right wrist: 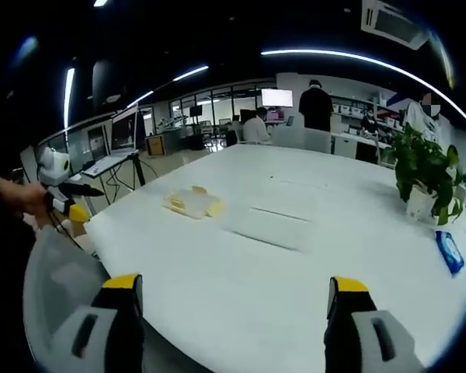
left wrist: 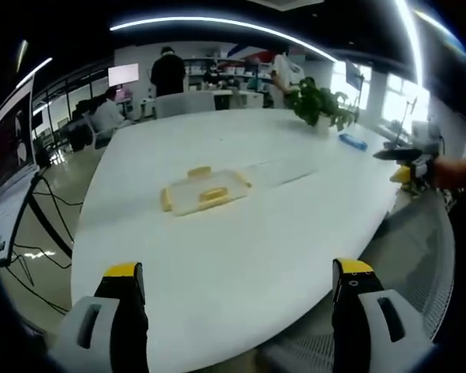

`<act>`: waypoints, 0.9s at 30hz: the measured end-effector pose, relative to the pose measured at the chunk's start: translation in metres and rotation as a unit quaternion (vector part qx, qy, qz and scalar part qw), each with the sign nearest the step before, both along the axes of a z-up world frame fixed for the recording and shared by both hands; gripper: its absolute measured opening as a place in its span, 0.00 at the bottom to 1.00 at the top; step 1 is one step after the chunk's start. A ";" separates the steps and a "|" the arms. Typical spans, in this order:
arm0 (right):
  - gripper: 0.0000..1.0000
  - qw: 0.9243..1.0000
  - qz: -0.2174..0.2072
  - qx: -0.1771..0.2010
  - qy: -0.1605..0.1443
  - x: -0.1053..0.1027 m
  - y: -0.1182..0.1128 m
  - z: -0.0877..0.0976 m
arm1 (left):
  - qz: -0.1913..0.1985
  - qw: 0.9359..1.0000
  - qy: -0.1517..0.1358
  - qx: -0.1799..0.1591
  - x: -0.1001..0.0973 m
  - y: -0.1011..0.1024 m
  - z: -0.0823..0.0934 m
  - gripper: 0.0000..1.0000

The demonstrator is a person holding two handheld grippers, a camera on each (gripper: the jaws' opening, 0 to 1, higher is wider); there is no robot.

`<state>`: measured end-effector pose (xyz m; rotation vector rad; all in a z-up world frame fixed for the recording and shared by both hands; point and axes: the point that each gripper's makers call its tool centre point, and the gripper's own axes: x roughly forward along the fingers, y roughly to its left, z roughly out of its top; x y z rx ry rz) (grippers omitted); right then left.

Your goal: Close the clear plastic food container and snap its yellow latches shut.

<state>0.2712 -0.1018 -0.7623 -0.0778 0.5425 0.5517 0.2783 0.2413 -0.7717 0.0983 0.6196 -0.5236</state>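
Nothing has been touched yet; this looks like the approach before the closing step. The white worktop [left wrist: 241,256] fills the middle of both views. In the left gripper view the container [left wrist: 204,189], with its yellow latches [left wrist: 212,195], sits just left of centre, and a flat clear panel [left wrist: 283,171], probably its lid, lies beside it toward the right. In the right gripper view the container [right wrist: 193,203] sits left of centre and the clear panel [right wrist: 268,225] lies nearer the middle.

The left gripper [left wrist: 239,284] is spread wide, jaws rising from the bottom of its view, well short of the container. The right gripper [right wrist: 237,299] is likewise spread, holding nothing. Each gripper also shows at the edge of the other's view, at far right [left wrist: 408,165] and far left [right wrist: 70,200].

A potted plant [right wrist: 427,175] and a blue packet [right wrist: 449,252] stand toward the right, well apart from the container.

The next move, I judge, calls for bringing both grippers in over the worktop, one to steady the container and one to take the lid.
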 end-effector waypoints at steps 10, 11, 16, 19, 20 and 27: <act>1.00 1.000 -0.006 0.000 -0.005 0.002 -0.003 0.001 | 0.001 1.000 0.001 -0.002 0.000 0.000 -0.001 0.99; 1.00 1.000 -0.005 -0.001 -0.003 0.001 -0.003 0.000 | 0.003 1.000 0.002 -0.002 0.001 0.001 -0.001 0.99; 1.00 1.000 -0.007 0.003 -0.003 0.001 -0.002 0.000 | 0.007 1.000 0.002 -0.006 0.002 0.002 0.000 0.99; 1.00 1.000 -0.004 0.001 -0.003 0.003 0.000 -0.001 | 0.007 1.000 0.001 -0.005 0.004 0.003 0.001 0.99; 1.00 1.000 -0.003 0.002 -0.004 0.003 0.001 0.001 | 0.009 1.000 0.001 -0.006 0.005 0.004 0.001 0.99; 1.00 1.000 -0.004 0.012 -0.010 0.005 0.008 0.005 | 0.006 1.000 -0.002 -0.003 0.011 0.005 -0.001 0.99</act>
